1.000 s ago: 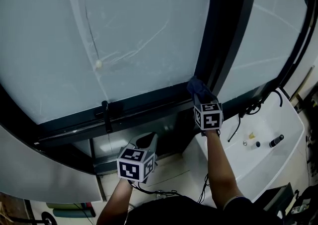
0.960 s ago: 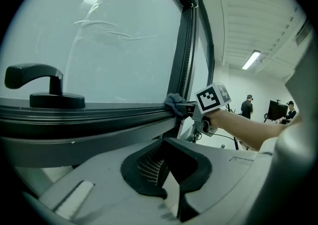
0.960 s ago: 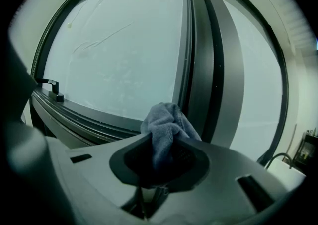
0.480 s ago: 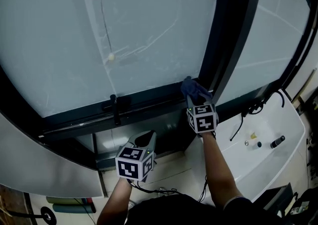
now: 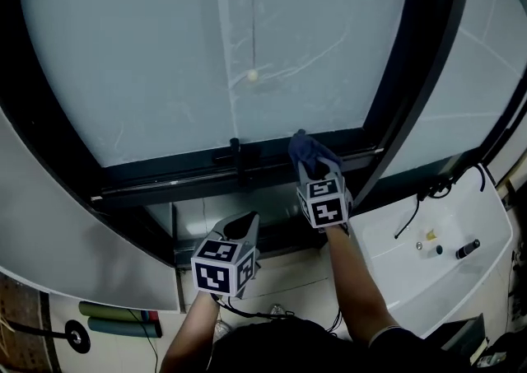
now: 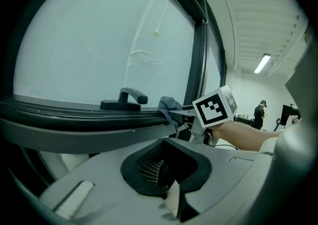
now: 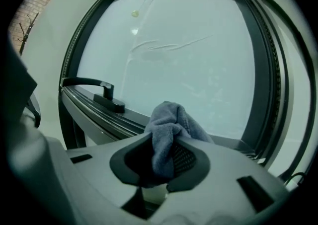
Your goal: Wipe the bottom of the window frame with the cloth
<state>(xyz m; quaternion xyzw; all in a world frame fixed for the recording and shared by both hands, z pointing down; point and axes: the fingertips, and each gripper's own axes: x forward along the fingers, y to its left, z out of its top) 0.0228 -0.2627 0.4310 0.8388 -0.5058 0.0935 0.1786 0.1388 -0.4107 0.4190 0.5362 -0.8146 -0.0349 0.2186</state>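
Note:
A blue-grey cloth (image 5: pixel 305 150) is bunched on the dark bottom rail of the window frame (image 5: pixel 165 185), just right of the black window handle (image 5: pixel 237 159). My right gripper (image 5: pixel 310 167) is shut on the cloth (image 7: pixel 168 128) and presses it onto the rail (image 7: pixel 126 117); the handle (image 7: pixel 101 91) lies to its left. My left gripper (image 5: pixel 240 226) hangs below the rail, shut and holding nothing. From the left gripper view (image 6: pixel 166 172) I see the cloth (image 6: pixel 169 106), the handle (image 6: pixel 124 101) and the right gripper's marker cube (image 6: pixel 214 108).
The dark upright frame post (image 5: pixel 408 83) rises right of the cloth. A white basin (image 5: pixel 461 208) with cables and small items sits at lower right. A blind cord with a bead (image 5: pixel 252 76) hangs on the glass. A person (image 6: pixel 260 113) stands far off.
My right gripper has slid the cloth left along the bottom rail, away from the upright post and close to the handle. The left gripper has hardly moved.

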